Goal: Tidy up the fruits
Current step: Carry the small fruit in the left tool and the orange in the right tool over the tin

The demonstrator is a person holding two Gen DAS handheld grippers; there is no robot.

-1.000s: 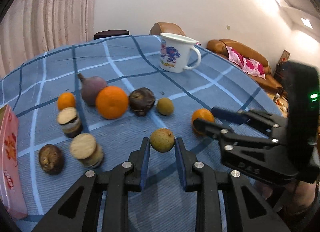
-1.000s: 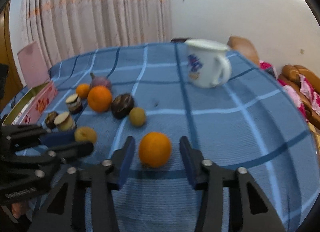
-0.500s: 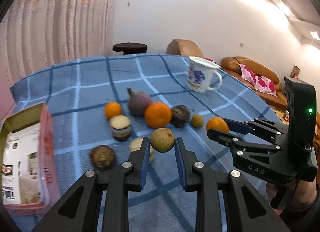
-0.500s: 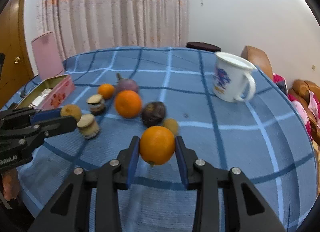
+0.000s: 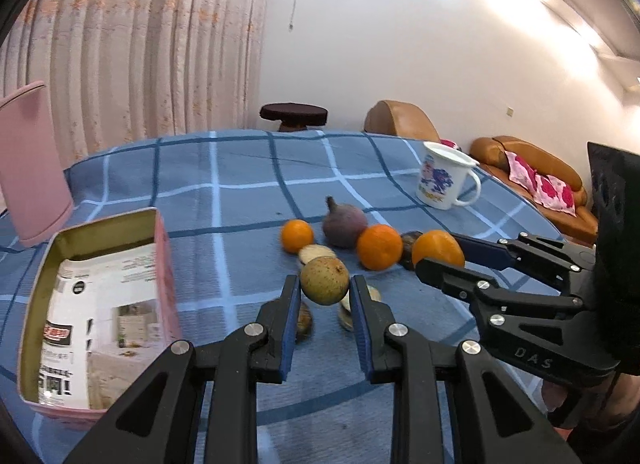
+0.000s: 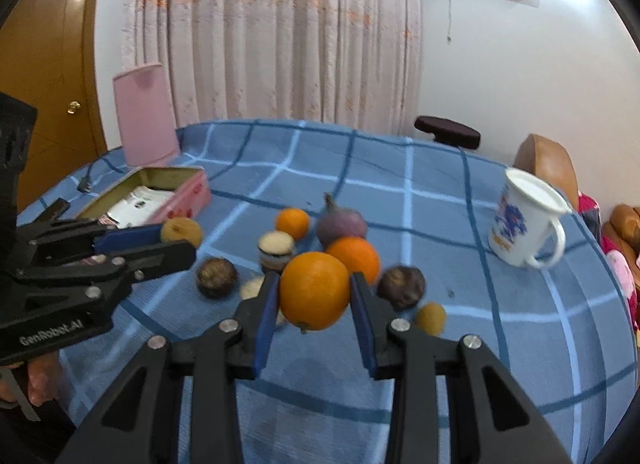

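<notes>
Brown-speckled round fruit [image 5: 324, 280], held clear of the counter [image 5: 248, 183] between the blue pads of the left tool [image 5: 325, 296], which is closed on it; the same fruit appears in the right wrist view [image 6: 182, 231], just in front of the open pink tin [image 6: 160, 199]. Large orange [image 6: 314, 291], gripped between the pads of the right tool [image 6: 314, 306] and likewise lifted above the cloth; in the left wrist view it shows at the tip of that tool [image 5: 438, 250]. Partly hidden: two items beneath the left tool's fingers, cut off and blurred, identity uncertain. Remaining on the blue checked cloth in a loose cluster: a small orange [image 5: 297, 236], a purple pointed fruit [image 5: 344, 219], a second orange [image 5: 379, 246], a dark wrinkled fruit [image 6: 401, 288], a small tan fruit [image 6: 431, 318], a dark round fruit [image 6: 216, 277] and a pale-topped cut piece [image 6: 276, 250]. The tin, with printed paper inside, lies left of the cluster; its pink lid [image 6: 145, 113] stands upright behind. A white mug [image 5: 444, 175] sits well apart to the right.
</notes>
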